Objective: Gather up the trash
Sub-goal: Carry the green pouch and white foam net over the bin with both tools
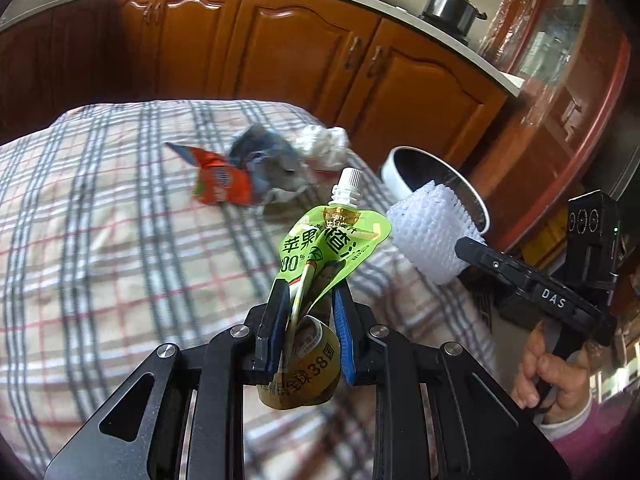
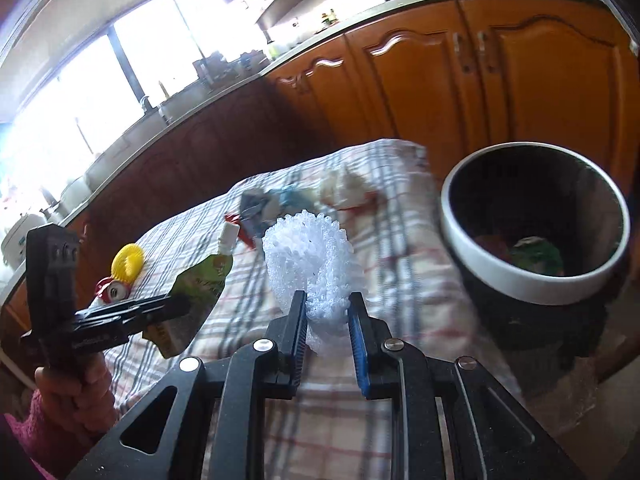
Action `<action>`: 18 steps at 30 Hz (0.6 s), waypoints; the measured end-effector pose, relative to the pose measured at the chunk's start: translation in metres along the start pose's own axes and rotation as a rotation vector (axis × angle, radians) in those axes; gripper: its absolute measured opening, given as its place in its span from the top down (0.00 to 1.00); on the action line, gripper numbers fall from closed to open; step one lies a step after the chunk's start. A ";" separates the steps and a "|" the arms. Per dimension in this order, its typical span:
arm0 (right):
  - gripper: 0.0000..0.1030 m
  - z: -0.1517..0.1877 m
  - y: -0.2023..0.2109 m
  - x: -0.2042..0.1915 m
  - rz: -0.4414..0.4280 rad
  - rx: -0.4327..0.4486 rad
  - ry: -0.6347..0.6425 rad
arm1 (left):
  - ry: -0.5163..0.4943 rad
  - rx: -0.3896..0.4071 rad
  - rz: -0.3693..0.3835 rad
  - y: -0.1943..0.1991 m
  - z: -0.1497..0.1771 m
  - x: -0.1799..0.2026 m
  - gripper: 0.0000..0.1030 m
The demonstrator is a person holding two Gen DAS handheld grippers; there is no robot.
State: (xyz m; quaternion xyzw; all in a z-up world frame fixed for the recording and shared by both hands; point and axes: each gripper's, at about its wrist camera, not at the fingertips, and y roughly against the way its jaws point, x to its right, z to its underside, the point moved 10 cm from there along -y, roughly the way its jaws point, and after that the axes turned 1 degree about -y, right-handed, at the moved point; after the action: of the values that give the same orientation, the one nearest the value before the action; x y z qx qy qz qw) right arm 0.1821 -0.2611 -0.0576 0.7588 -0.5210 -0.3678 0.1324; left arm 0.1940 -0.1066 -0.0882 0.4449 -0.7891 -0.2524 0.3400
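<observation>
My left gripper [image 1: 310, 294] is shut on a crumpled green juice pouch [image 1: 332, 240] with a white spout, held above the checked tablecloth [image 1: 100, 240]. My right gripper [image 2: 328, 304] is shut on a white foam fruit net [image 2: 308, 256]. From the left wrist view the foam net [image 1: 430, 232] hangs just in front of the trash bin [image 1: 436, 176]. In the right wrist view the bin [image 2: 532, 280] stands to the right past the table edge, with coloured wrappers at its bottom. The left gripper with the pouch [image 2: 200, 284] shows at the left there.
On the cloth lie an orange wrapper [image 1: 218, 178], a grey-blue wrapper [image 1: 268, 160] and crumpled white paper [image 1: 324, 144]. A yellow foam net [image 2: 128, 266] and a red can [image 2: 112, 290] lie at the far left. Wooden cabinets [image 1: 280, 52] stand behind the table.
</observation>
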 end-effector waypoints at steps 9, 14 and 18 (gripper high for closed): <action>0.80 -0.015 0.028 0.057 0.070 0.071 -0.079 | -0.066 -0.019 0.046 -0.031 -0.020 0.059 0.80; 0.80 -0.017 0.038 0.077 0.098 0.097 -0.103 | -0.088 -0.026 0.062 -0.044 -0.025 0.080 0.80; 0.80 -0.021 0.044 0.092 0.119 0.111 -0.116 | -0.103 -0.027 0.071 -0.052 -0.029 0.094 0.80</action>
State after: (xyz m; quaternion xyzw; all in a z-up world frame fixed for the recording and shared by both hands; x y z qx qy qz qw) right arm 0.1836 -0.3654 -0.0557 0.7100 -0.5917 -0.3731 0.0813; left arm 0.2088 -0.2161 -0.0764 0.3987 -0.8174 -0.2732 0.3136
